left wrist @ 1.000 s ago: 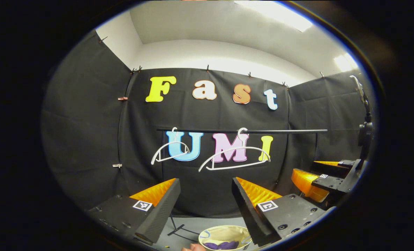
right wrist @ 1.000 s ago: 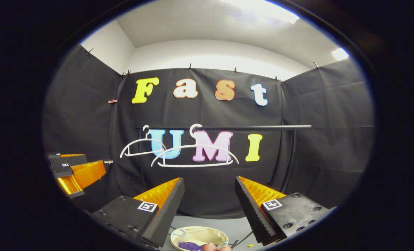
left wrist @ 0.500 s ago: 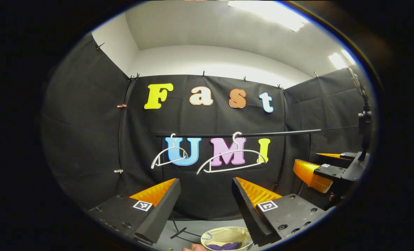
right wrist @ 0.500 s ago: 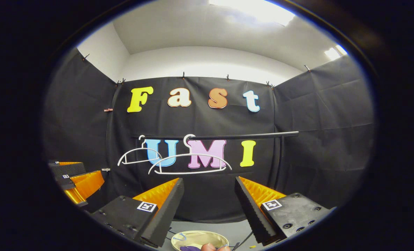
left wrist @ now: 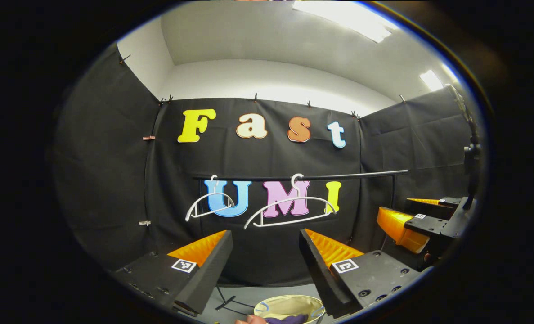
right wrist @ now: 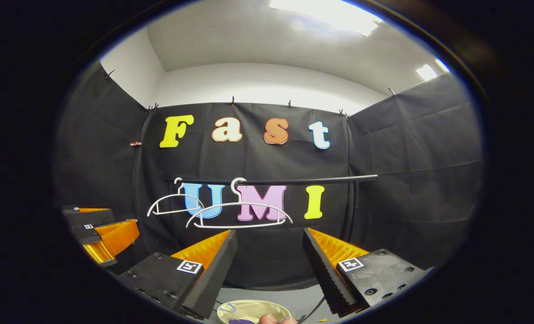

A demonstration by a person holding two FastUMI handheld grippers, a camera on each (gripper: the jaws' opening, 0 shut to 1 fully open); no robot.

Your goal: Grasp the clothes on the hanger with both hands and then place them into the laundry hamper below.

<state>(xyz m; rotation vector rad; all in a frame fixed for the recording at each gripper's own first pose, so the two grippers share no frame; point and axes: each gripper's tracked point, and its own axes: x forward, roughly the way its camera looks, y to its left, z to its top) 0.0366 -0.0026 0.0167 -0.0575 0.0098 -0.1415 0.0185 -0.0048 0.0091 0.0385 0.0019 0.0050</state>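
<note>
White hangers (left wrist: pixel 289 209) are hanging bare as purple clothes (left wrist: pixel 284 320) are lying in the hamper (left wrist: pixel 267 307) below; both grippers (left wrist: pixel 264 261) (right wrist: pixel 269 261), fingers spread and empty, are drawing back, suggesting completion.

Recording booth: black cloth walls (right wrist: pixel 410 148) pinned up beyond the jaws, rail (right wrist: pixel 293 181) with bare hangers (right wrist: pixel 239 216) ahead, ceiling lights (left wrist: pixel 343 15) above.
</note>
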